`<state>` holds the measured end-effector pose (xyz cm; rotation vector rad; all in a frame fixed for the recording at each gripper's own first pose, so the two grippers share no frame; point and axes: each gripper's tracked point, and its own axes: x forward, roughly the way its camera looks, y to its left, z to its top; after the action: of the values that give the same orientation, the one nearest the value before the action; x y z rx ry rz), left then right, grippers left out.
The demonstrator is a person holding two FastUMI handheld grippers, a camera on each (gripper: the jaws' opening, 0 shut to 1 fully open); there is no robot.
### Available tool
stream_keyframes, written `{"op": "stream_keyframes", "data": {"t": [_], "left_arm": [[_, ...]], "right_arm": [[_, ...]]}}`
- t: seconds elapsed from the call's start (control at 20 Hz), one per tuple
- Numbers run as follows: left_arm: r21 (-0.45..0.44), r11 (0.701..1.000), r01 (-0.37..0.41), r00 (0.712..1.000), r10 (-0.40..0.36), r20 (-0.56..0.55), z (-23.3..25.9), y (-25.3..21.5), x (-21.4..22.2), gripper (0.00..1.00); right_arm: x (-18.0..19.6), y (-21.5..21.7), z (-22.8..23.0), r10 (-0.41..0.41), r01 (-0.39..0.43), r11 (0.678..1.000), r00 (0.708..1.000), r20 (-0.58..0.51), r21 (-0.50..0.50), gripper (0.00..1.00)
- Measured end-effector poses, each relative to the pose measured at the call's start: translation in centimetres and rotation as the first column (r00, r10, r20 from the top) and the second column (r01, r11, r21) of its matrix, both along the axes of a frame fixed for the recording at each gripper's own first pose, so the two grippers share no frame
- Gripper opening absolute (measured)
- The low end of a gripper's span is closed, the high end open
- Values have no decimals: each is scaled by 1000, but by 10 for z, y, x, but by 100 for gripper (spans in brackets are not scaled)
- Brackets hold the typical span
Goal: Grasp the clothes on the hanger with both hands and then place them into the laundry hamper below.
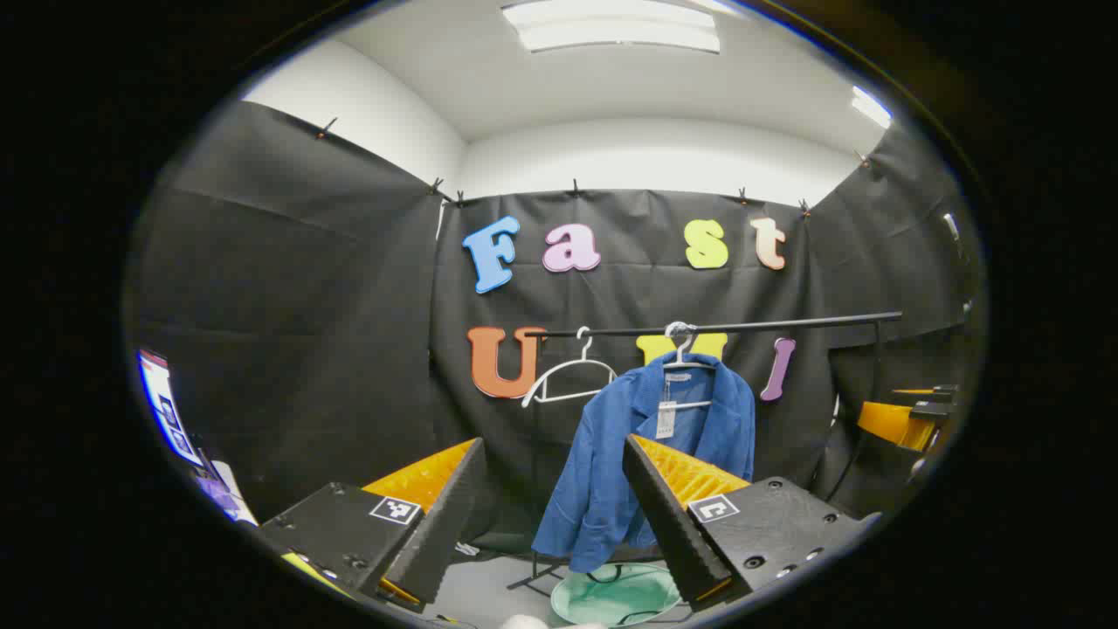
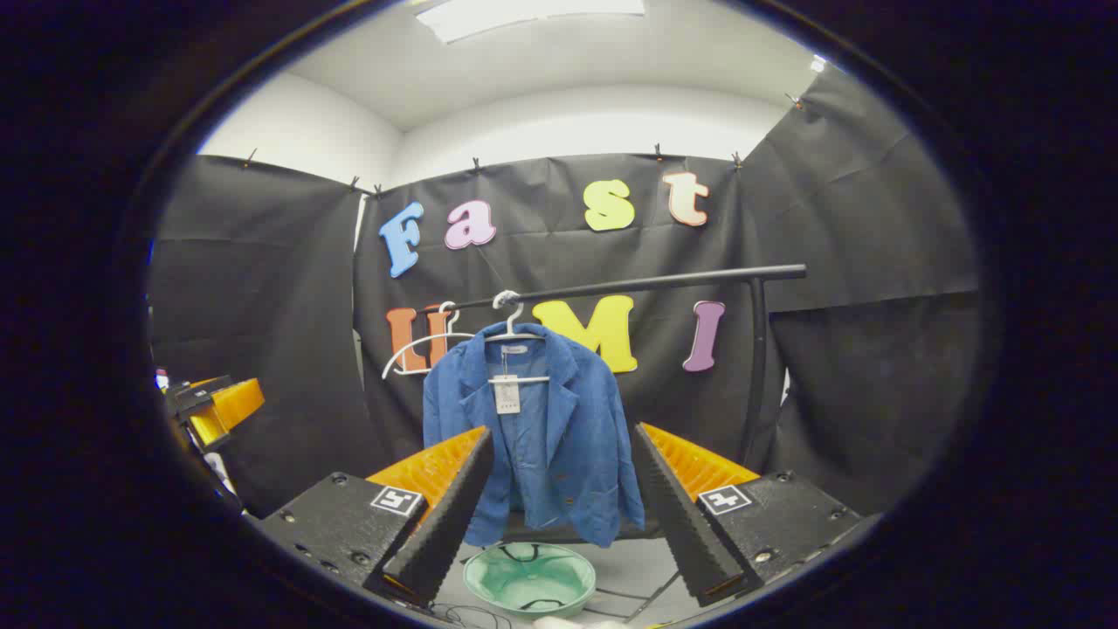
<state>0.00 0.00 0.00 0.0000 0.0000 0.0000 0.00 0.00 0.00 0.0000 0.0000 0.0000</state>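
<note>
A blue jacket [image 1: 629, 454] [image 2: 546, 437] hangs on a white hanger [image 2: 515, 328] from a black rail [image 1: 725, 327] [image 2: 629, 284]. A paper tag hangs at its collar. Below it on the floor stands a round green hamper [image 1: 616, 594] [image 2: 530, 578]. My left gripper [image 1: 555, 472] is open and well short of the jacket, which shows just right of the gap between its fingers. My right gripper [image 2: 559, 463] is open too, with the jacket framed between its fingers but still at a distance. Nothing is held by either.
An empty white hanger [image 1: 568, 380] [image 2: 419, 345] hangs on the rail left of the jacket. The rail's upright post [image 2: 758, 367] stands at the right. The other gripper [image 1: 904, 419] [image 2: 214, 406] shows at each view's edge. A lit screen [image 1: 166, 406] sits far left.
</note>
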Motion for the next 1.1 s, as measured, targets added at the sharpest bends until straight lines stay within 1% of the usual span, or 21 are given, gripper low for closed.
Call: {"op": "stream_keyframes", "data": {"t": [0.25, 0.55, 0.85, 1.1], "left_arm": [[-8, 1000, 26, 999, -26, -20, -8, -2, 6, 100], [-10, 999, 42, 998, -42, -44, -18, -14, 18, 100], [19, 999, 46, 998, -45, -47, -25, -40, 47, 100], [49, 996, 69, 997, -67, -35, -30, -72, 86, 100]], "right_arm": [[5, -8, -4, -35, 34, 999, 999, -9, -16, 99], [22, -18, -15, -38, 37, 998, 999, -34, -46, 99], [63, -24, -30, 8, -10, 999, 998, -62, -40, 99], [116, -34, -40, 33, -37, 998, 996, -82, -43, 100]]}}
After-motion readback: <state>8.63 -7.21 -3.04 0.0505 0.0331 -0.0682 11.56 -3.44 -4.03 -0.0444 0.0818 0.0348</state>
